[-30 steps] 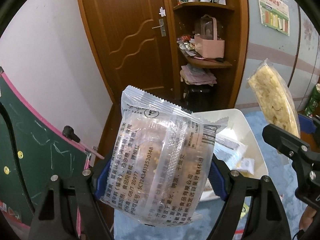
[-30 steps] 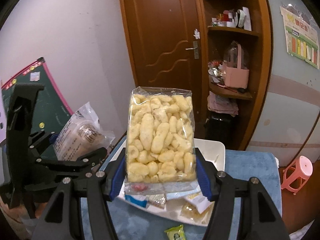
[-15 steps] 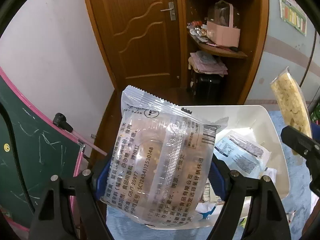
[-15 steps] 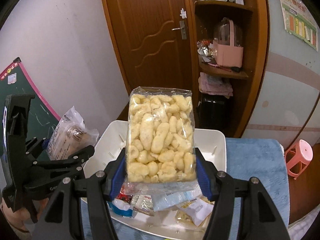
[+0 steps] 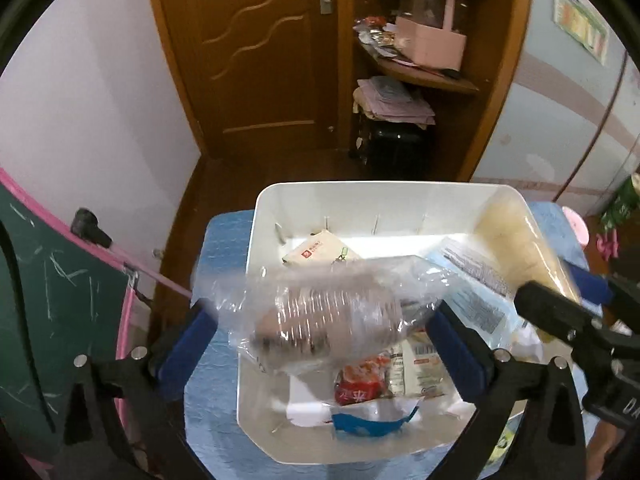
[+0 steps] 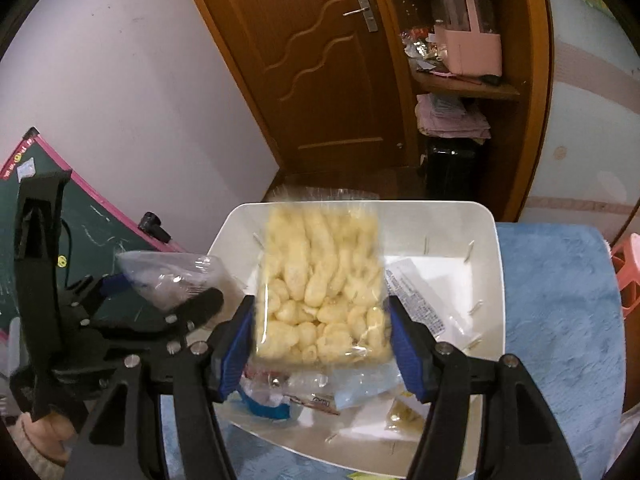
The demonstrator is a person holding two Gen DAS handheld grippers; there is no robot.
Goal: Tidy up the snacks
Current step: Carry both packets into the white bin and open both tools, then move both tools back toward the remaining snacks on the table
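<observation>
Left wrist view has the left gripper [image 5: 320, 332] right above the white bin [image 5: 256, 264], its jaws opening, and the clear cake packet [image 5: 332, 316] lies sideways between them, blurred, no longer squeezed and apparently dropping in. Right gripper [image 6: 322, 344] grips the yellow puff bag [image 6: 320, 280] upright, long axis pointing away, over the same bin. Loose packets [image 5: 472, 292] already cover the bottom, so both will likely land on top of those.

White wall [image 5: 100, 92], brown wooden door [image 5: 256, 60], corner shelves [image 5: 424, 76] (cluttered), green chalkboard [image 5: 52, 304] left.
</observation>
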